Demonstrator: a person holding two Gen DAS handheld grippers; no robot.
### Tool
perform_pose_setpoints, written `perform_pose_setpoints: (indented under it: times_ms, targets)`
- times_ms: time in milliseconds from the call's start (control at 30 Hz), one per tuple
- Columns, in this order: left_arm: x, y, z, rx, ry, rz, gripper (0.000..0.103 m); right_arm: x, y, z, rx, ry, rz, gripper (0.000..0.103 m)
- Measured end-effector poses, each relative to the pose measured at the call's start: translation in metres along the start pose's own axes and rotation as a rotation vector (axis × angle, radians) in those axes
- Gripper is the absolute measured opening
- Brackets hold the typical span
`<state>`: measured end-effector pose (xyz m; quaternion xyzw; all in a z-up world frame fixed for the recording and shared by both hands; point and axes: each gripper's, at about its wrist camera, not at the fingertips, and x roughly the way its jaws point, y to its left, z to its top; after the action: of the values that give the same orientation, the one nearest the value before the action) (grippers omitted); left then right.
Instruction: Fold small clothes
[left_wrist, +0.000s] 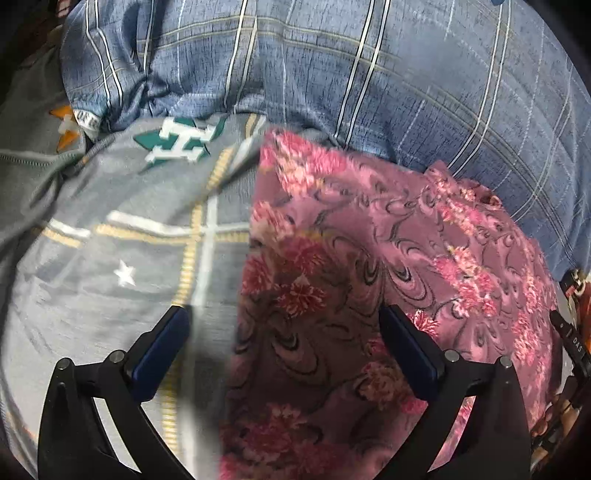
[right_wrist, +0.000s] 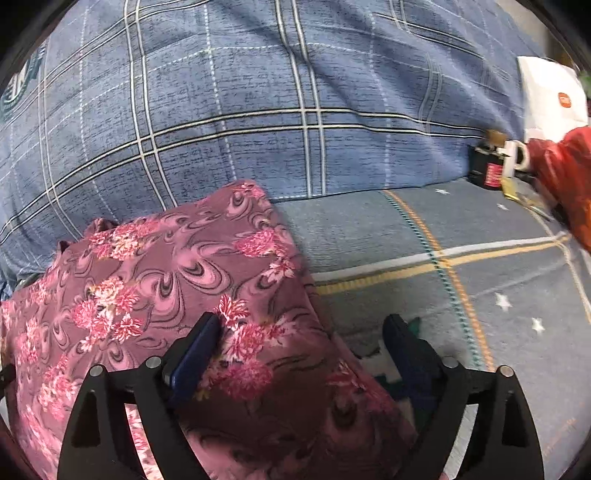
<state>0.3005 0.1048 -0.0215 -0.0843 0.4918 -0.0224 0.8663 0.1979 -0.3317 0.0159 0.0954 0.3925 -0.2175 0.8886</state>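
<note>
Both wrist views look down on a pink floral garment (left_wrist: 388, 258) lying flat on a grey bed sheet (left_wrist: 110, 295) marked with white and yellow stripes and small white stars. The left claw (left_wrist: 284, 332) hangs over the garment's left edge with its jaws spread wide and released: one blue pad (left_wrist: 162, 354) stands over the sheet, the other over the floral cloth, and neither presses on fabric. The right claw (right_wrist: 303, 339) hangs over the garment's right edge, likewise released, with one pad (right_wrist: 195, 354) over the floral cloth and the other over the sheet; the garment's border runs between the two fingers. Behind the garment rises a blue plaid quilt (right_wrist: 258, 110), bunched into a soft ridge that touches the garment's far edge. In the left view a grey garment with a green and white letter patch (left_wrist: 181, 142) lies beside the floral one, at the foot of the quilt. At the right margin of the right view stand a white mug (right_wrist: 515, 158), a dark container with a red label (right_wrist: 487, 170), a red cloth (right_wrist: 565, 177) and a white bag (right_wrist: 550, 92), well apart from the garment.
</note>
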Motion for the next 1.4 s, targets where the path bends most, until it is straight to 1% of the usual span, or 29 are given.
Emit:
perform_pose_setpoints:
  times_ms: [33,67,133,167,200,233,267,333,367,433,467,533,567,633,667,700,733,800,867,933,1033,1067,1100,1133,1300,1333,1367,1400]
  targets:
    - [-0.011,0.004,0.003,0.006,-0.048,0.03,0.103,-0.009,0.002,-0.001,-0.002,-0.029,0.012,0.086]
    - [-0.018,0.007,0.006,0.009,-0.078,0.062,0.103,-0.015,0.005,-0.002,-0.008,-0.046,0.025,0.086]
    - [-0.03,0.016,0.012,0.017,-0.117,0.121,0.103,-0.024,0.013,-0.007,-0.033,-0.061,0.053,0.086]
    - [-0.033,0.021,0.013,0.014,-0.12,0.126,0.103,-0.026,0.017,-0.01,-0.05,-0.059,0.059,0.087]
    - [-0.032,0.027,0.015,0.0,-0.108,0.124,0.103,-0.023,0.023,-0.015,-0.078,-0.037,0.061,0.088]
    - [-0.027,0.032,0.015,-0.013,-0.077,0.116,0.103,-0.015,0.029,-0.019,-0.111,0.011,0.051,0.088]
    - [-0.02,0.034,0.014,-0.015,-0.041,0.102,0.103,-0.005,0.037,-0.024,-0.17,0.069,-0.007,0.087]
    - [-0.001,0.034,0.011,0.0,0.052,0.064,0.103,-0.018,0.048,-0.026,-0.226,0.007,-0.045,0.086]
    - [0.0,0.037,0.009,0.001,0.067,0.065,0.103,-0.026,0.054,-0.027,-0.235,-0.004,-0.029,0.085]
    - [-0.002,0.042,0.009,-0.005,0.068,0.076,0.103,-0.044,0.066,-0.031,-0.246,-0.031,0.038,0.084]
    - [-0.008,0.049,0.011,-0.022,0.052,0.078,0.103,-0.061,0.078,-0.037,-0.271,-0.064,0.096,0.086]
    - [-0.021,0.068,0.017,-0.08,0.025,0.064,0.103,-0.081,0.102,-0.053,-0.334,-0.089,0.185,0.086]
    - [-0.025,0.077,0.019,-0.107,0.02,0.05,0.103,-0.092,0.121,-0.067,-0.395,-0.089,0.246,0.086]
    - [-0.031,0.098,0.023,-0.178,0.014,0.006,0.103,-0.106,0.153,-0.092,-0.498,-0.079,0.331,0.086]
    - [-0.033,0.103,0.023,-0.2,0.018,-0.009,0.103,-0.111,0.168,-0.103,-0.543,-0.074,0.363,0.086]
    - [-0.034,0.11,0.023,-0.218,0.024,-0.022,0.103,-0.118,0.187,-0.119,-0.616,-0.07,0.404,0.086]
    - [-0.033,0.115,0.024,-0.229,0.029,-0.025,0.103,-0.124,0.205,-0.135,-0.688,-0.071,0.432,0.086]
    - [-0.034,0.123,0.023,-0.242,0.033,-0.025,0.103,-0.136,0.236,-0.162,-0.805,-0.082,0.462,0.086]
    - [-0.036,0.126,0.015,-0.252,0.039,-0.032,0.103,-0.142,0.261,-0.186,-0.904,-0.094,0.476,0.086]
    - [-0.039,0.126,0.014,-0.258,0.041,-0.047,0.103,-0.142,0.274,-0.202,-0.972,-0.09,0.483,0.086]
    - [-0.039,0.125,0.014,-0.259,0.039,-0.064,0.103,-0.137,0.287,-0.223,-1.061,-0.102,0.463,0.086]
    - [-0.038,0.125,0.016,-0.258,0.038,-0.067,0.103,-0.137,0.287,-0.227,-1.075,-0.129,0.46,0.087]
    - [-0.039,0.124,0.016,-0.257,0.039,-0.07,0.103,-0.137,0.287,-0.227,-1.075,-0.157,0.463,0.087]
    - [-0.037,0.124,0.017,-0.257,0.04,-0.073,0.103,-0.135,0.288,-0.226,-1.076,-0.167,0.457,0.089]
    - [-0.036,0.121,0.019,-0.257,0.054,-0.086,0.103,-0.123,0.299,-0.21,-1.007,-0.192,0.413,0.089]
    - [-0.036,0.121,0.019,-0.258,0.053,-0.089,0.103,-0.121,0.301,-0.207,-0.993,-0.195,0.411,0.081]
    - [-0.037,0.121,0.019,-0.261,0.052,-0.094,0.103,-0.118,0.302,-0.202,-0.984,-0.197,0.406,0.05]
    - [-0.036,0.121,0.02,-0.263,0.053,-0.101,0.103,-0.115,0.302,-0.196,-0.974,-0.187,0.398,0.028]
